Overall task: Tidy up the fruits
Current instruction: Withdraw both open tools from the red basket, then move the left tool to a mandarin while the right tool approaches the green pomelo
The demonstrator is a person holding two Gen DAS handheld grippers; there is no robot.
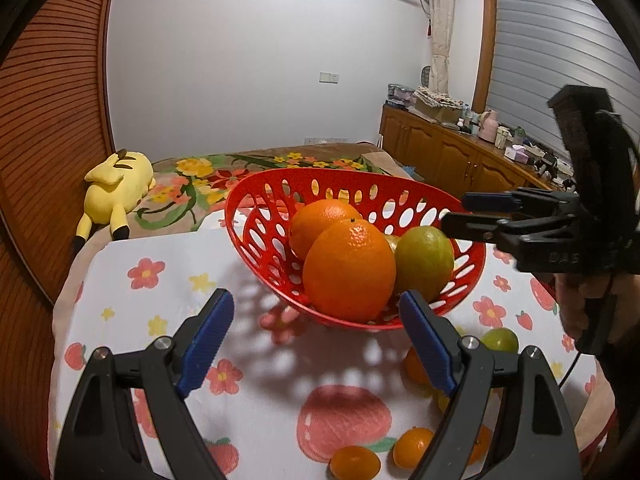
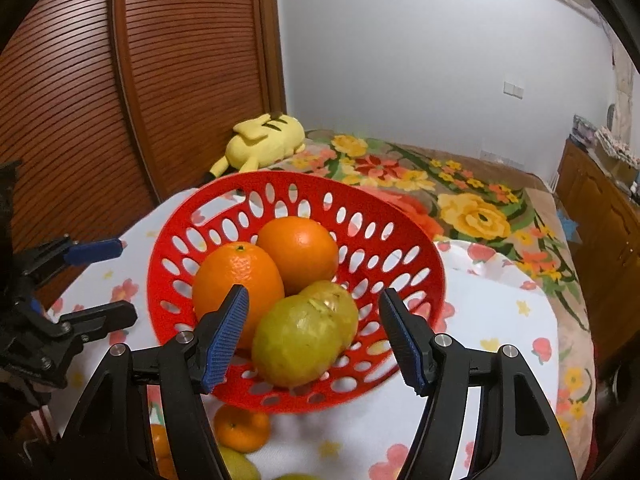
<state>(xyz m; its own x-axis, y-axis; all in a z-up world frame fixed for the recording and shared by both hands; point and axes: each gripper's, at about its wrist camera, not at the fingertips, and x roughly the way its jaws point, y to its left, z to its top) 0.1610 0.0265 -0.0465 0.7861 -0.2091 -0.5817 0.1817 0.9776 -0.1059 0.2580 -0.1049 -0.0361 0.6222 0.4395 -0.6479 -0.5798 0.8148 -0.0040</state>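
Left claw: released, jaws spread wide, nothing between them; it hangs just short of the red basket's near rim
Right claw: released, jaws apart over the near edge of the basket, with the front green fruit lying between and below the pads but not gripped
Red basket: straight ahead of both claws on the flowered desk; perforated plastic, judged light and likely to slide or tip if nudged
Oranges in basket: two, a near orange and a far orange touching it; judged firm, fairly heavy, round and smooth, best pinched across the widest middle
Green fruits in basket: two, the front green fruit and another pressed behind it; the skin looks scuffed, probably softer, so a gentle squeeze at mid-body
Loose fruit: below and beside the left claw lie at least three small mandarins and one green fruit; more are partly hidden by the fingers
Small mandarins: judged light, thin-skinned, prone to roll
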